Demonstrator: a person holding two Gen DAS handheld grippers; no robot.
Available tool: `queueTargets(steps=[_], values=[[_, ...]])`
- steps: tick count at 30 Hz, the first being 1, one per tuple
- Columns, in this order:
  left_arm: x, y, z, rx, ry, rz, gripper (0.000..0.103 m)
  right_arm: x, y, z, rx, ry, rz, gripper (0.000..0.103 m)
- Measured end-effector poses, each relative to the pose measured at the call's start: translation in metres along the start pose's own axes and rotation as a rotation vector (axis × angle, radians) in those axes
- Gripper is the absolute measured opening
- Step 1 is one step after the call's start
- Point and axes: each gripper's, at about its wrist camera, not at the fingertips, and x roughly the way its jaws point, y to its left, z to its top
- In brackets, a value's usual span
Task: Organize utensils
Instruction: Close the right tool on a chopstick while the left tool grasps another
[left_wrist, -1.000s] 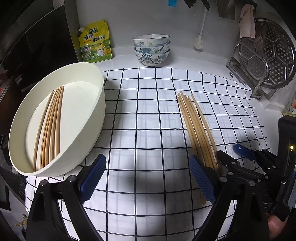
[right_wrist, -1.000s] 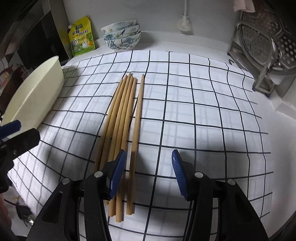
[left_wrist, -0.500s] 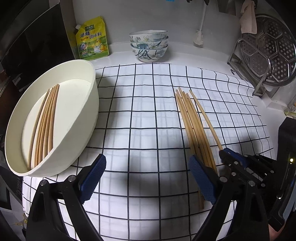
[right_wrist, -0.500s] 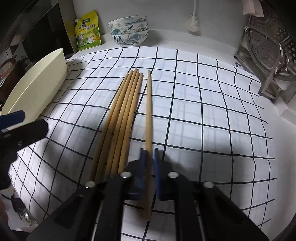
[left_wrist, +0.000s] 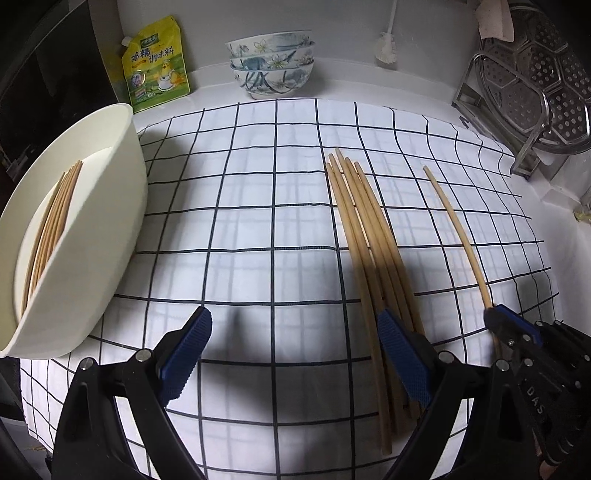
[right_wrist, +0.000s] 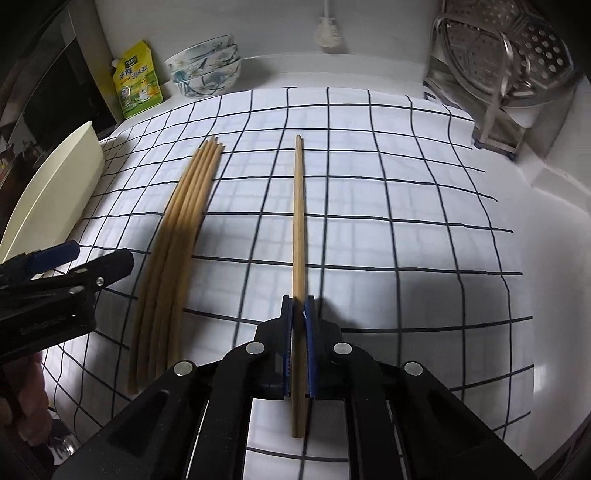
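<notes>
- my right gripper (right_wrist: 298, 314), bottom centre of its view, has its blue fingers (right_wrist: 286, 332) clamped on a single chopstick (right_wrist: 298, 221), which runs straight up the frame, apart from the others.
- the loose bundle of chopsticks (right_wrist: 181, 236) lies on the checked cloth (right_wrist: 388, 184), left of the held one.
- my left gripper (left_wrist: 295, 354), at the bottom of its view, has its fingers (left_wrist: 188, 347) spread wide with nothing between them; the right-hand finger overlaps the bundle's near ends.
- a cream oval basin (left_wrist: 110, 221) at the left edge holds more chopsticks (left_wrist: 51, 221) lying side by side.
- on the white counter (left_wrist: 369, 85) along the top: stacked floral bowls (left_wrist: 271, 62), a yellow-green pouch (left_wrist: 157, 62) and a metal rack (left_wrist: 524, 110) at upper right.
</notes>
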Motion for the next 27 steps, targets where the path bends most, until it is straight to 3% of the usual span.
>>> queueTargets(steps=[8,27], values=[[0.013,0.001,0.000,0.000,0.016,0.035,0.090,-0.001,0.000,0.005,0.002,-0.019,0.017,0.024],[0.020,-0.003,-0.005,0.014,0.029,0.054,0.096,0.000,-0.002,0.008,-0.004,-0.026,0.006,0.033]])
